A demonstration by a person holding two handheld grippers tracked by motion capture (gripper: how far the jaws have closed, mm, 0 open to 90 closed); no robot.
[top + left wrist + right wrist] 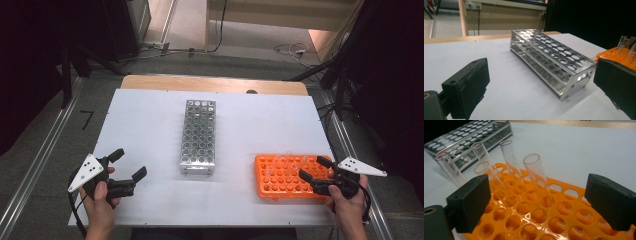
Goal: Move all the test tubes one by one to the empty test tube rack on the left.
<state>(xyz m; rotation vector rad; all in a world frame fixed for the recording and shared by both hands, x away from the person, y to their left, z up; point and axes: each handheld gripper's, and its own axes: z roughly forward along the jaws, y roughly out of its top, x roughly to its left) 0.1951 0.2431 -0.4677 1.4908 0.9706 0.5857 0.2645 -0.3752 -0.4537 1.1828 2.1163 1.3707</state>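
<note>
An empty metal test-tube rack (pixel 198 136) stands lengthwise in the middle of the white table; it also lies ahead in the left gripper view (pixel 549 60). An orange rack (pixel 290 176) sits at the front right and holds several clear glass tubes (pixel 537 176) leaning in its far holes. My right gripper (pixel 313 168) hovers open over the orange rack's (pixel 564 207) right end, jaws wide apart (pixel 536 200), the tubes just beyond them. My left gripper (pixel 129 164) is open above the table at the front left, with nothing between its jaws (pixel 541 82).
The white board (pixel 250 125) lies on a wooden table whose far edge (pixel 215 82) shows behind it. Cables (pixel 295 50) and dark stands sit on the floor beyond. Bare board lies between the two racks and around the left gripper.
</note>
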